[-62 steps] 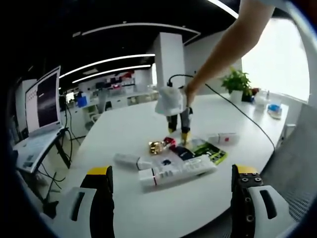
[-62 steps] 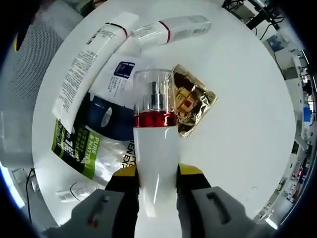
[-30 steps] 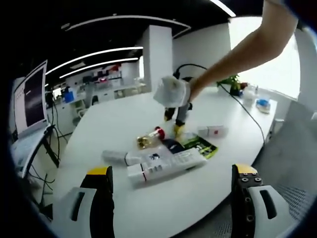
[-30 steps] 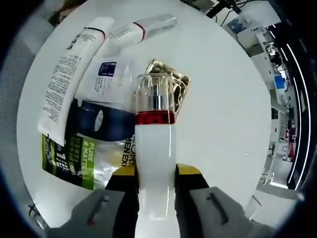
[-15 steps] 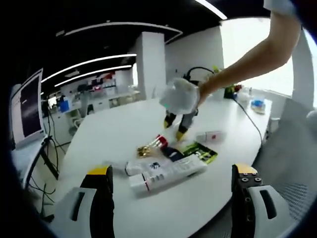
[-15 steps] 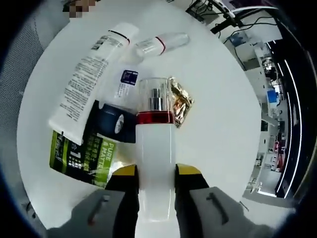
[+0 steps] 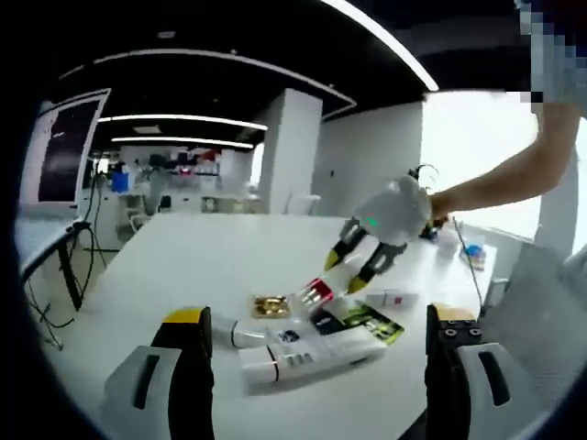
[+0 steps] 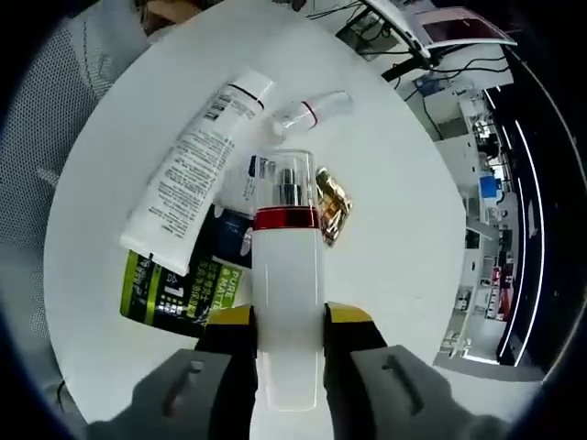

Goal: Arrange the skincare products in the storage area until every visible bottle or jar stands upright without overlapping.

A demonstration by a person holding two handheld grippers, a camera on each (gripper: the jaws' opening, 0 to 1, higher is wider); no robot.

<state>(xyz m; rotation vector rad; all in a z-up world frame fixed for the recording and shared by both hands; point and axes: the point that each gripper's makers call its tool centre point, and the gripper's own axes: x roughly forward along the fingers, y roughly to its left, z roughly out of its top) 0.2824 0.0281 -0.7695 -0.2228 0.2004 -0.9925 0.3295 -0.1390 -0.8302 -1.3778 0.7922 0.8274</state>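
I counted one pump bottle (image 8: pixel 288 302) with a red collar, clamped in my right gripper (image 8: pixel 288 362). On the table (image 8: pixel 404 220): one long white tube (image 8: pixel 197 179), one small clear bottle (image 8: pixel 307 112) with a red band, one gold sachet (image 8: pixel 332 213), one green packet (image 8: pixel 174 289), one dark blue sachet (image 8: pixel 231 240), one white sachet (image 8: pixel 252 179). One small white box (image 7: pixel 393 299) sat far right.

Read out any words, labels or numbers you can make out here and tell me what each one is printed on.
"PURE" on the green sachet, in the right gripper view; the letters beside it are cut off by the pump bottle held in the right gripper.
White tube: lines of print, too small to read.
White sachet with a blue patch: print too blurred to read.
Gold sachet: nothing readable.
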